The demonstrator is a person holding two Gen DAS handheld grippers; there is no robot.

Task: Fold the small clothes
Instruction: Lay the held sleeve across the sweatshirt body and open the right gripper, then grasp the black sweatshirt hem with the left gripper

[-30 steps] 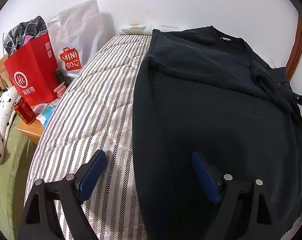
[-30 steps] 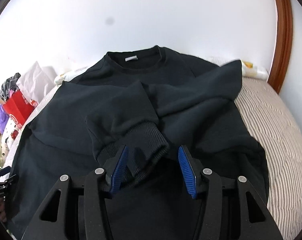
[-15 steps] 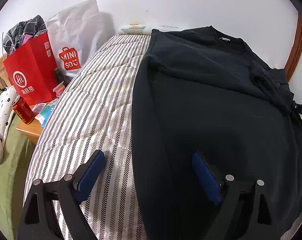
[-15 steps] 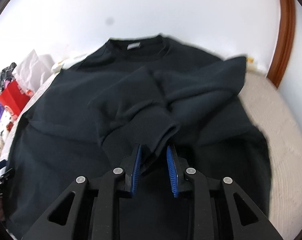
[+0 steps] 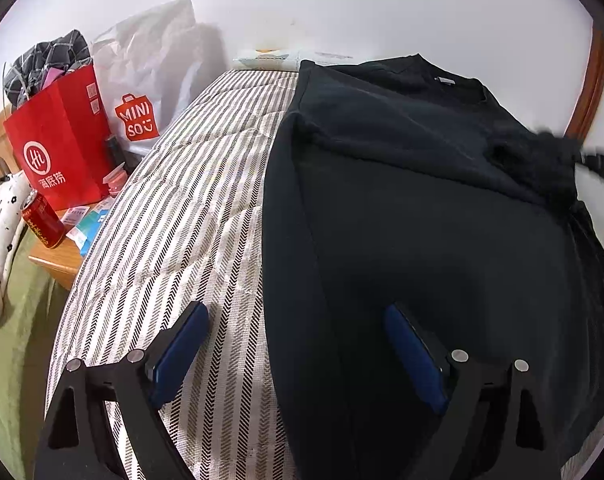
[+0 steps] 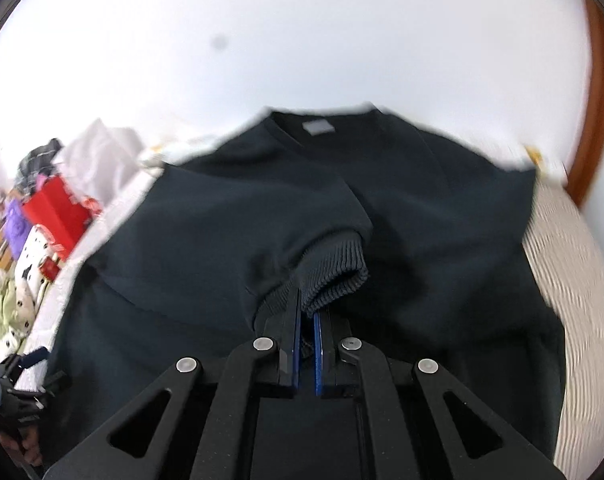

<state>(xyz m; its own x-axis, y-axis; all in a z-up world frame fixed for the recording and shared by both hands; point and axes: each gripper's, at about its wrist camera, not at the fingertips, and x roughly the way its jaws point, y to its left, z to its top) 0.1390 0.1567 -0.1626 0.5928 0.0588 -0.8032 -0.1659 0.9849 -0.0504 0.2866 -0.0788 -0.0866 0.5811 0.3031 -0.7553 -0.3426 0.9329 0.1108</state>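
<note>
A black sweatshirt lies flat on a striped mattress, collar at the far end. My left gripper is open and empty, low over the sweatshirt's left edge near the hem. My right gripper is shut on the ribbed sleeve cuff, which is folded across the sweatshirt's chest and lifted off it. The right gripper also shows as a blur at the far right of the left wrist view.
A red paper bag and a white Miniso bag stand left of the mattress on a small wooden table with a red can. A white wall is behind. A wooden bed frame curves at the right.
My right gripper has closed on the sleeve cuff and lifted it, with the view now blurred by motion. My left gripper has stayed open and barely moved.
</note>
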